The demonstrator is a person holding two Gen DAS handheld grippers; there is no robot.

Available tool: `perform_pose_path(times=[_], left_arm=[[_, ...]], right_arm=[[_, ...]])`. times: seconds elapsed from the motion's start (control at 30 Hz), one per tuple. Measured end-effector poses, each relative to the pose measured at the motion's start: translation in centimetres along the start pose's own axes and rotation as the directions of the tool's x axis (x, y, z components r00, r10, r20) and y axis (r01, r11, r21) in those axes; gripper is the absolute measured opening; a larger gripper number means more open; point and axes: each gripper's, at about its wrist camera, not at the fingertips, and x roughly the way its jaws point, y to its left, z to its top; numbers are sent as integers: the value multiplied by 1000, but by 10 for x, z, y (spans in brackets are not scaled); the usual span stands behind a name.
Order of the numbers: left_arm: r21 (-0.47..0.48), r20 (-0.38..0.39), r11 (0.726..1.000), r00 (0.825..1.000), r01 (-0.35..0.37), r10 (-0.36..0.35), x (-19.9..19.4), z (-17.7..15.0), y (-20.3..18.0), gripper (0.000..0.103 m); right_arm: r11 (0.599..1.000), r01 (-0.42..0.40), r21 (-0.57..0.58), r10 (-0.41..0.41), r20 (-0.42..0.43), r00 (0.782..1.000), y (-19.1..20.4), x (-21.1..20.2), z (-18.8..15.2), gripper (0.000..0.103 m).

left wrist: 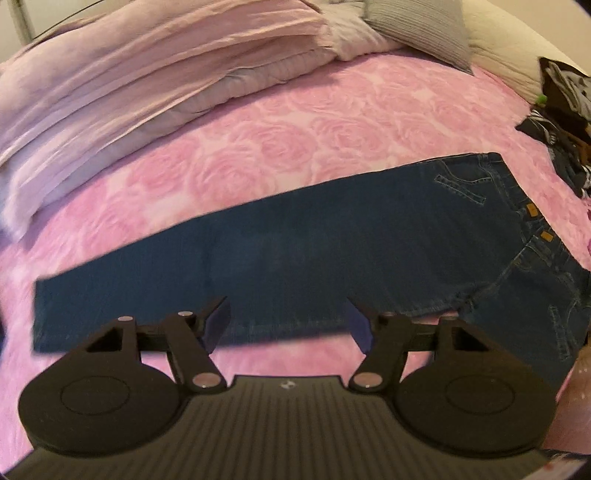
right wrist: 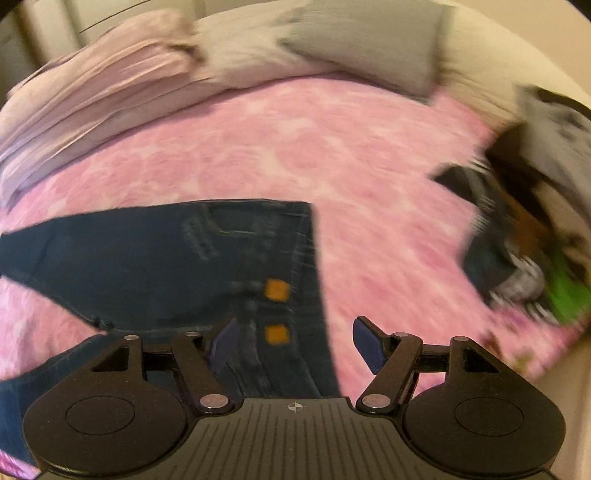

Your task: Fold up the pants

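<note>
A pile of crumpled pale pink bedding (left wrist: 122, 85) sits at the far left of the bed, on a pink rose-patterned bedspread (left wrist: 280, 133). The dark blue denim pants (left wrist: 295, 236) lie flat across that bedspread, one leg folded over the other, the hem at the left and the waistband with its two small tan tabs at the right. The left gripper (left wrist: 287, 323) hangs over the near edge of the leg; its jaws are spread wide and empty, the leg seam running between and just beyond them. In the right wrist view, which is blurred, the waist end of the pants (right wrist: 207, 258) lies ahead. The right gripper (right wrist: 295, 341) is over the waistband, jaws released and holding nothing: the left one lies over the denim, the right one over bare bedspread just past the waistband edge. A grey ribbed pillow (left wrist: 421, 33) rests at the back, and a heap of dark, striped and green clothes (right wrist: 524, 258) lies at the right edge of the bed.
</note>
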Motion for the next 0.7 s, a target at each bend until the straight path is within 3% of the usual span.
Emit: perform_pose_path(times=[0.2, 0.3, 0.4, 0.63, 0.7], left_arm=[[154, -1, 985, 997, 71, -72, 91, 38, 23, 61], [261, 7, 963, 997, 71, -75, 130, 61, 32, 57], [302, 6, 950, 997, 76, -81, 159, 83, 50, 57], [419, -162, 896, 983, 145, -83, 211, 86, 95, 54], [391, -180, 901, 976, 185, -122, 216, 85, 108, 54]], right_arm=[[975, -134, -175, 125, -60, 990, 34, 110, 46, 67], [953, -148, -265, 141, -43, 989, 49, 155, 73, 66], [936, -154, -318, 151, -34, 988, 55, 189, 101, 66], [886, -191, -422, 173, -81, 982, 52, 252, 139, 66], [881, -210, -424, 183, -106, 977, 49, 267, 143, 66]])
